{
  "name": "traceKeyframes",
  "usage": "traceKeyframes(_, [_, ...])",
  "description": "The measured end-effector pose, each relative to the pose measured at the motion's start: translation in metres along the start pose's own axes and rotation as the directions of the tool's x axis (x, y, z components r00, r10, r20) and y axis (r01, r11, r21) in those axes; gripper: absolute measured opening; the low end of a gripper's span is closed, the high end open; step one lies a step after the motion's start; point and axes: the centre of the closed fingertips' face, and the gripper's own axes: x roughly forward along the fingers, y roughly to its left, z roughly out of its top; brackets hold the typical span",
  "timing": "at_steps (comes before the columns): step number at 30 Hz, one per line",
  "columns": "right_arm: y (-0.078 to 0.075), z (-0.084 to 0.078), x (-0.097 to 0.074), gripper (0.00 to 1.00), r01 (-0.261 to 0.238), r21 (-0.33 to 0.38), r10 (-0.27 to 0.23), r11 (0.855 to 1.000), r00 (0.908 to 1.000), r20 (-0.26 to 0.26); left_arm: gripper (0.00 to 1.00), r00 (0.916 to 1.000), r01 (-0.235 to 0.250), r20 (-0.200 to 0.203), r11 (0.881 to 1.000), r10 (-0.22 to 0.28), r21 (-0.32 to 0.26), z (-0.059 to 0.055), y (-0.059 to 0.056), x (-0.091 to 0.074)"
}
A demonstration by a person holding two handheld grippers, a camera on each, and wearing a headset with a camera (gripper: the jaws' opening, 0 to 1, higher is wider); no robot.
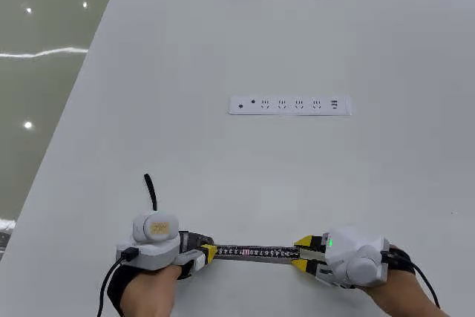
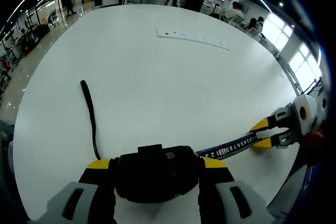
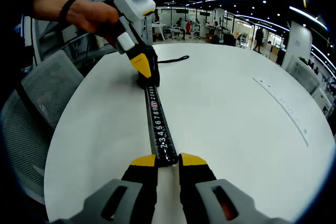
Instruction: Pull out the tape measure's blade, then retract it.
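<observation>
1 tape measure (image 2: 157, 178) in left hand-held gripper (image 2: 156, 163) | blade (image 3: 159, 124): right hand-held gripper (image 3: 168, 160)

left tongs (image 1: 210, 252), right tongs (image 1: 303, 253), both clamped

matt white table (image 1: 297, 35); glossy black blade (image 3: 157, 124); matt black case (image 2: 157, 174).

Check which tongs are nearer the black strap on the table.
Left. The left tongs, shut on the tape measure case, sit right by the black strap; the right tongs pinch the end of the blade, farther off.
</observation>
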Motion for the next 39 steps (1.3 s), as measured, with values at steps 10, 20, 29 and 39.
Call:
traceKeyframes(10, [0.001, 0.007, 0.005, 0.14, -0.006, -0.006, 0.006, 1.0, 0.9999, 0.008, 0.61, 1.0, -0.007, 0.003, 1.0, 0.007, -0.002, 0.0, 0.001, 0.0])
traceKeyframes(20, [0.004, 0.014, 0.013, 0.14, -0.012, -0.008, 0.012, 1.0, 0.9996, 0.024, 0.61, 0.9999, -0.011, 0.002, 1.0, 0.011, -0.004, 0.0, 0.001, 0.0])
traceKeyframes(29, [0.006, 0.021, 0.021, 0.14, -0.019, -0.007, 0.019, 1.0, 0.9991, 0.037, 0.61, 0.9999, -0.011, 0.003, 1.0, 0.011, -0.008, 0.0, 0.0, 0.0])
traceKeyframes(39, [0.008, 0.031, 0.033, 0.14, -0.03, -0.008, 0.03, 1.0, 0.9984, 0.049, 0.61, 1.0, -0.009, 0.003, 1.0, 0.009, -0.011, 0.0, 0.0, 0.001])
